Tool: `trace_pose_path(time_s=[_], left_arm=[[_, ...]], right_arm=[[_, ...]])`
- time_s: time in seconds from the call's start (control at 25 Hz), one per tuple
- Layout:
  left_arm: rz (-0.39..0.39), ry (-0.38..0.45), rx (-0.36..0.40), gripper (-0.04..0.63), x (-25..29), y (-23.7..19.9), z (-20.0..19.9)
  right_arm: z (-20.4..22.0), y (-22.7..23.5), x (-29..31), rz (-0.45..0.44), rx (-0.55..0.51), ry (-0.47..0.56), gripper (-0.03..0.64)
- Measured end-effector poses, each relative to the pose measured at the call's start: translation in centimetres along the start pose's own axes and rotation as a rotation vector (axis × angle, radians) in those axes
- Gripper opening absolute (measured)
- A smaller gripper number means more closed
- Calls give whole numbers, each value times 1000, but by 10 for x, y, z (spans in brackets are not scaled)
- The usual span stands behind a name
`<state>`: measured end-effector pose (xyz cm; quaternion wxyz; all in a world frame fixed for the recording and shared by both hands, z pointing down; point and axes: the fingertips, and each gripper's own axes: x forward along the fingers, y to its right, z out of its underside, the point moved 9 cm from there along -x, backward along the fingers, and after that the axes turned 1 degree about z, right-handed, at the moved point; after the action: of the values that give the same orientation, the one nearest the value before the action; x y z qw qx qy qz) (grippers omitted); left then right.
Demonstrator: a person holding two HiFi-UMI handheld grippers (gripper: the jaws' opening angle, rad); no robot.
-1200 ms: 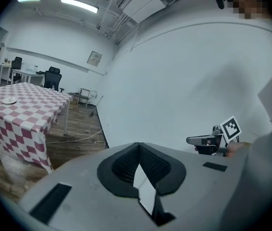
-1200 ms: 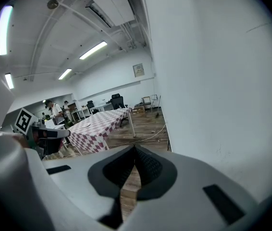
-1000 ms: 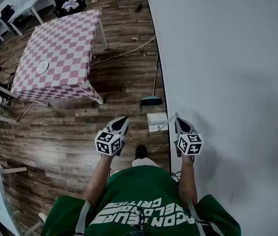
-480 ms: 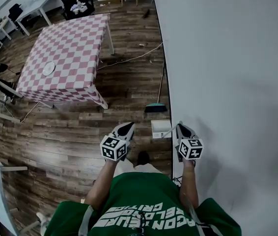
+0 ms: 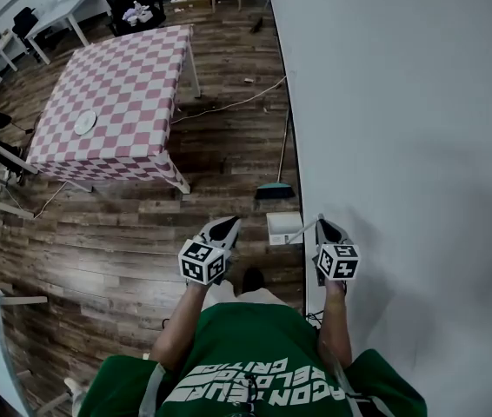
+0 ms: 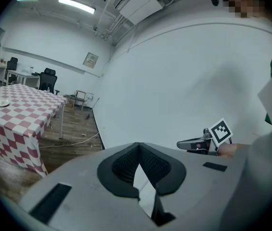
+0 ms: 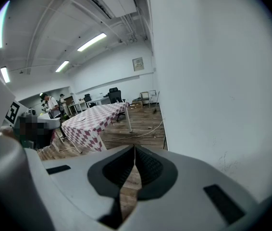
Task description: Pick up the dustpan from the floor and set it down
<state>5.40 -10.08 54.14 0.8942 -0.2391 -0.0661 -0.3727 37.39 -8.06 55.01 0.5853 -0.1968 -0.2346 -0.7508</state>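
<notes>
One broad white wall filled the right side and met the brown wood-plank floor. A table under a pink-and-white checked cloth stood well to the left. The person's green shirt bore white lettering, upside down and not legible in full. A teal-headed broom leaned at the wall's foot. Just nearer, the white plastic dustpan lay on the floor between the two grippers. The left gripper and right gripper both had jaws closed together on nothing. A small framed notice hung too far off to read.
</notes>
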Motion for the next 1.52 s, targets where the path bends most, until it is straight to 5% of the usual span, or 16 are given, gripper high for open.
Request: trace_pose_path(time_s=[0.48, 0.6, 0.88, 1.52], left_arm=[[-39, 0, -21, 3, -10, 9, 12], [-50, -6, -22, 3, -12, 10, 16], [-71, -28, -15, 3, -16, 14, 20], [-114, -68, -24, 3, -18, 10, 33]], right_arm=[[42, 34, 25, 104, -80, -223, 14], [54, 43, 45, 101, -115, -299, 119], [66, 67, 100, 101, -163, -474, 209], [127, 100, 214, 71, -144, -909, 229]])
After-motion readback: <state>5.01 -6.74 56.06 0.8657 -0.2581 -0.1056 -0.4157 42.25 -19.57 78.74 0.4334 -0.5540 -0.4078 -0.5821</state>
